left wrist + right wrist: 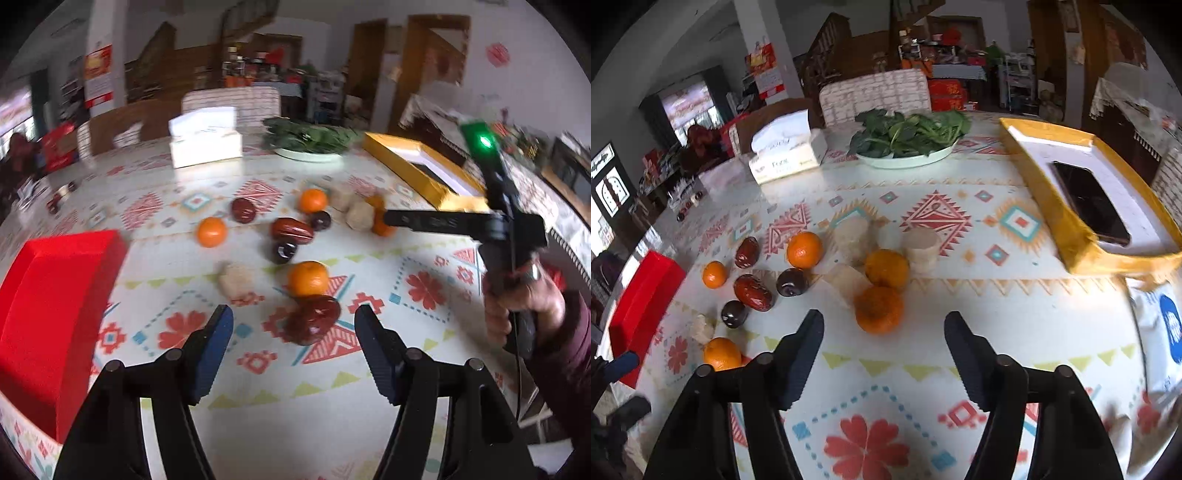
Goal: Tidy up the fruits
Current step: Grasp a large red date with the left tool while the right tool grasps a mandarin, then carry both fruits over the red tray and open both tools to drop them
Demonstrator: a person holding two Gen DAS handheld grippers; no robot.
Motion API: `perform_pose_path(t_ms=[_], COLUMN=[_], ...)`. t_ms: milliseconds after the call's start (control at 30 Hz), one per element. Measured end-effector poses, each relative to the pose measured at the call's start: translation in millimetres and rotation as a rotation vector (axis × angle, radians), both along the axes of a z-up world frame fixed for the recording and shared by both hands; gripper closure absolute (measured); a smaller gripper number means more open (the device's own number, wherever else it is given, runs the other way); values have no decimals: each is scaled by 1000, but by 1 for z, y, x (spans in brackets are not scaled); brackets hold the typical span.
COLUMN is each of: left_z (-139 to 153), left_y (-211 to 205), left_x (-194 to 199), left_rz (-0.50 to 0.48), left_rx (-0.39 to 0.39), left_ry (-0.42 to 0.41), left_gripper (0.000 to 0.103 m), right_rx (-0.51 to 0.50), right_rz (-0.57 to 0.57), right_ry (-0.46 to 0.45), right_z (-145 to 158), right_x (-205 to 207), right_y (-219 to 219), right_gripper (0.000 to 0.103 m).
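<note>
Left hand-held gripper (293,325) part-open, empty, red date (312,319) between fingers, untouched. Right hand-held gripper (884,328) part-open, empty, orange (879,309) just ahead. Fruit mid-worktop (960,350); red box (51,314) left edge, yellow tray (1082,206) right; bare near edge.

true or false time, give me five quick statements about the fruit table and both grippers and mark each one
1. The left gripper is open, with a wrinkled red date on the table between its fingers. True.
2. The right gripper is clamped on an orange. False: it is open and holds nothing; the nearest orange lies on the table ahead of it.
3. A dark phone lies in the yellow tray. True.
4. The white plate holds oranges. False: it holds leafy greens.
5. The red box sits beside the yellow tray. False: it is at the opposite side of the table, with the fruit between them.
</note>
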State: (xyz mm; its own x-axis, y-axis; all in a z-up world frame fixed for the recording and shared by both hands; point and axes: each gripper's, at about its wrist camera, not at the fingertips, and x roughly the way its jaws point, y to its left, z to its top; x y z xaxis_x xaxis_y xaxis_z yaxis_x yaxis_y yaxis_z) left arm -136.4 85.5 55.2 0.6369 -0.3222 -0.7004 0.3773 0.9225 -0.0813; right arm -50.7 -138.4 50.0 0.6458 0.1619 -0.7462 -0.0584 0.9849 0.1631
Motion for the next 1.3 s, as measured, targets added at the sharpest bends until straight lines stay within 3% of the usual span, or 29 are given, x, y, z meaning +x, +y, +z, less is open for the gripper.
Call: perform_pose_path(t_ms=[233, 400, 533, 733, 900, 1067, 1300], left_z=[-25, -40, -43, -35, -12, 19, 39], left_y=[-23, -30, -26, -15, 15, 82, 181], left_x=[23, 35, 39, 35, 27, 19, 20], left_rz=[-90, -112, -98, -58, 13, 181, 442], left_rx=[49, 82, 58, 14, -65, -121, -63], left_ry=[51, 107, 128, 109, 63, -14, -54], left_gripper=[36, 61, 66, 70, 71, 71, 71], right_rx=[-6, 11, 9, -11, 12, 57, 183], right_rz=[15, 29, 43, 43, 45, 105, 313], right_ry=[31, 58, 55, 39, 2, -46, -50], right_z=[-15, -23, -23, -19, -2, 25, 56], right_x=[20, 26, 26, 18, -2, -16, -15], right_y=[3, 3, 6, 8, 7, 28, 114], right_gripper=[42, 53, 66, 68, 68, 68, 68])
